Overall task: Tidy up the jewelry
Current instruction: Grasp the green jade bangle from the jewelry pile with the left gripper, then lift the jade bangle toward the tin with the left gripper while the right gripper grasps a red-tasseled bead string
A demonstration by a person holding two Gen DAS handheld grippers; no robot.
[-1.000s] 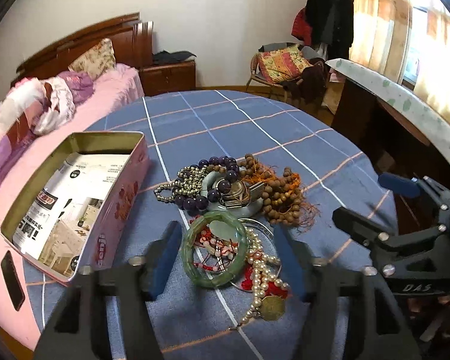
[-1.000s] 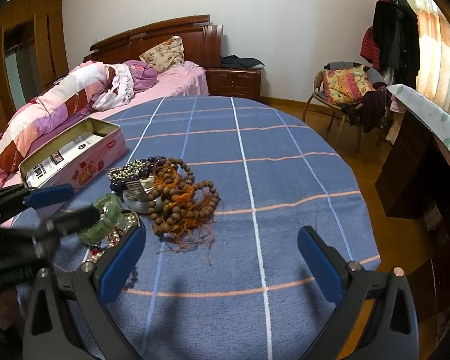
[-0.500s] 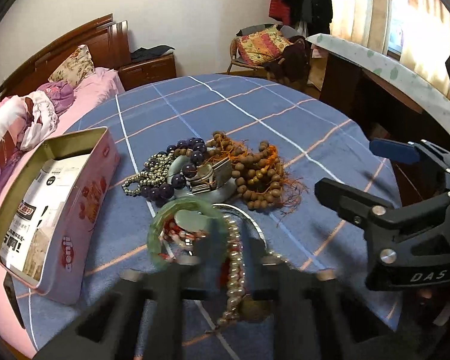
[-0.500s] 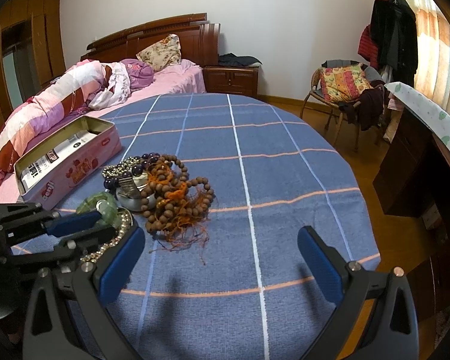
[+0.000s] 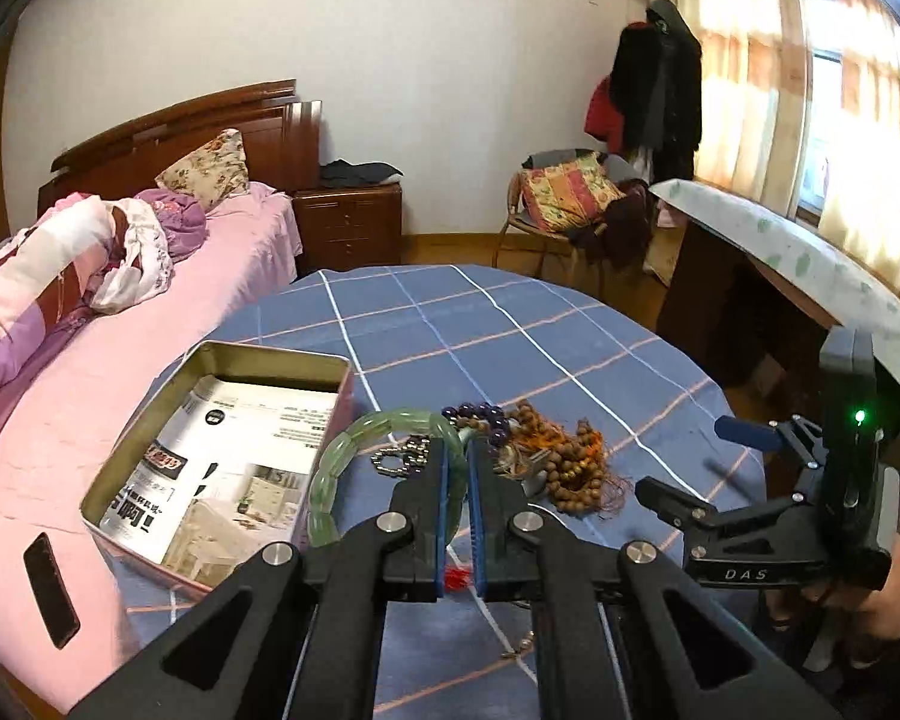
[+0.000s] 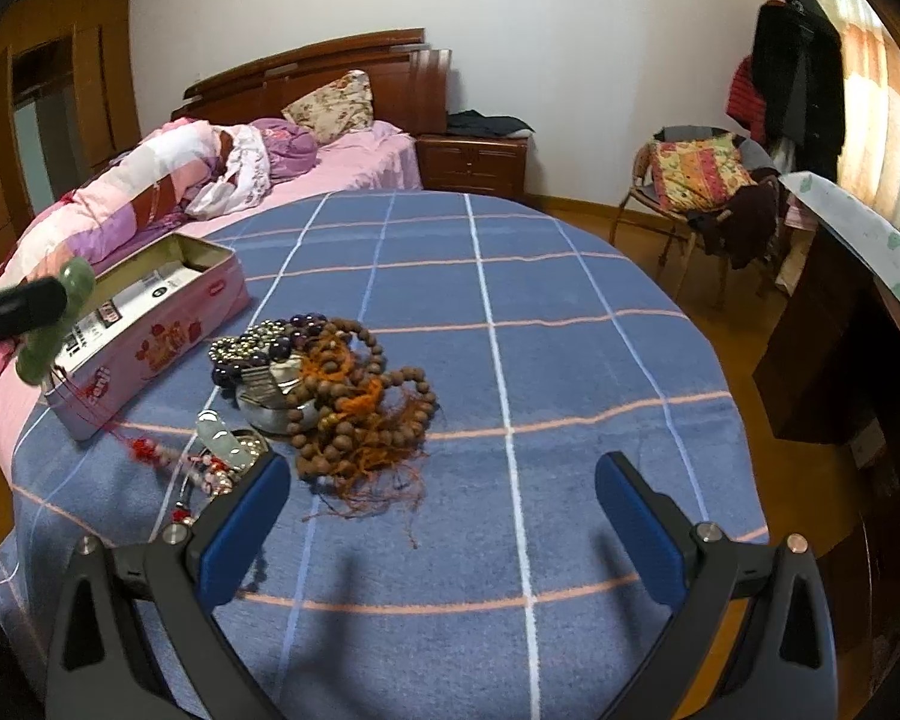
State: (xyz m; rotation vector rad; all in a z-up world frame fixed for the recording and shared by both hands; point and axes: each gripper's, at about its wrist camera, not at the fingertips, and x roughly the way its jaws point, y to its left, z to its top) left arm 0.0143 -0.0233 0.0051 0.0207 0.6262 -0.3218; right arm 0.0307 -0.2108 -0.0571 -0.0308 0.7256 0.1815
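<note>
Up off the pile comes the bangle (image 5: pixel 354 450), lower centre, left gripper (image 5: pixel 456 468) jaws clamped on its rim. I'd carry it level over the tin (image 5: pixel 222 474), then release; right gripper (image 6: pixel 444 516) jaws gape empty.

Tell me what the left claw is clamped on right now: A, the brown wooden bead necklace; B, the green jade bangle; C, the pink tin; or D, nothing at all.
B. The left claw is shut on the rim of the green jade bangle, held up near the open pink tin, while the brown wooden bead necklace lies on the blue cloth.
</note>
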